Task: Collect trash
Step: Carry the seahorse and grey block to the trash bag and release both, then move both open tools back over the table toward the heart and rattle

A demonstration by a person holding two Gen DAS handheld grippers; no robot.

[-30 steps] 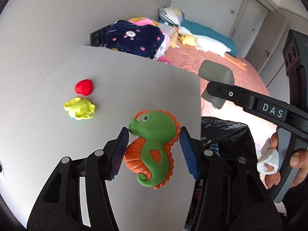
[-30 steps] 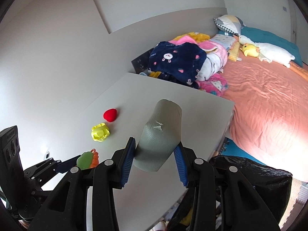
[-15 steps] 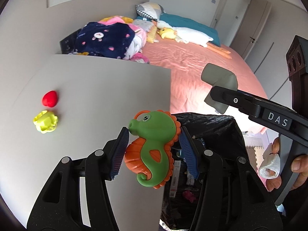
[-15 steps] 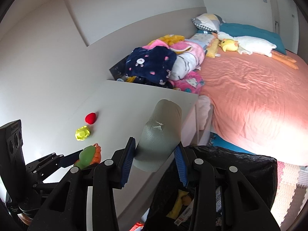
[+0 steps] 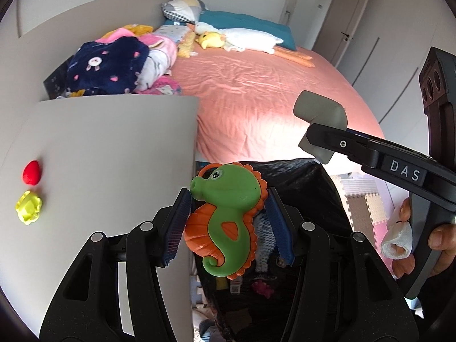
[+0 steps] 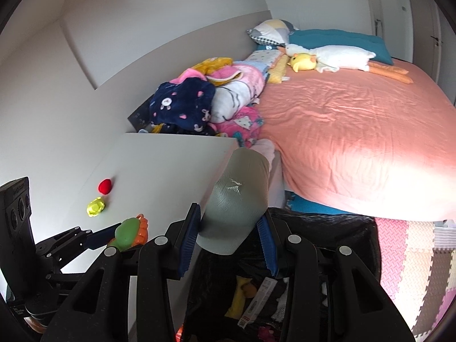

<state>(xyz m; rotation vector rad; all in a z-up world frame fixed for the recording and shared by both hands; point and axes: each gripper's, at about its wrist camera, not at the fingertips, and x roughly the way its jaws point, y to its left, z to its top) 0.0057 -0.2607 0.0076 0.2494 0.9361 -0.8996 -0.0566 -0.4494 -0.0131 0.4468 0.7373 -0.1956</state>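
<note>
My left gripper [image 5: 228, 222] is shut on a green and orange seahorse toy [image 5: 228, 222], held over the table's right edge and the open black trash bag [image 5: 313, 176]. My right gripper [image 6: 232, 245] is shut on a grey foam corner piece [image 6: 238, 199], above the same black trash bag [image 6: 327, 228], which holds several scraps. The right gripper and its grey piece [image 5: 319, 114] also show at the right of the left wrist view. The seahorse [image 6: 131, 232] shows at lower left of the right wrist view.
A red heart-shaped piece [image 5: 31, 172] and a yellow toy [image 5: 28, 206] lie on the white table [image 5: 114, 148]. A bed with a pink sheet [image 6: 356, 119] stands beyond, with piled blankets [image 6: 199, 97] and plush toys. Foam floor mats [image 6: 413, 256] lie at right.
Both grippers have swung right, off the table and over the black trash bag. Each keeps its hold.
</note>
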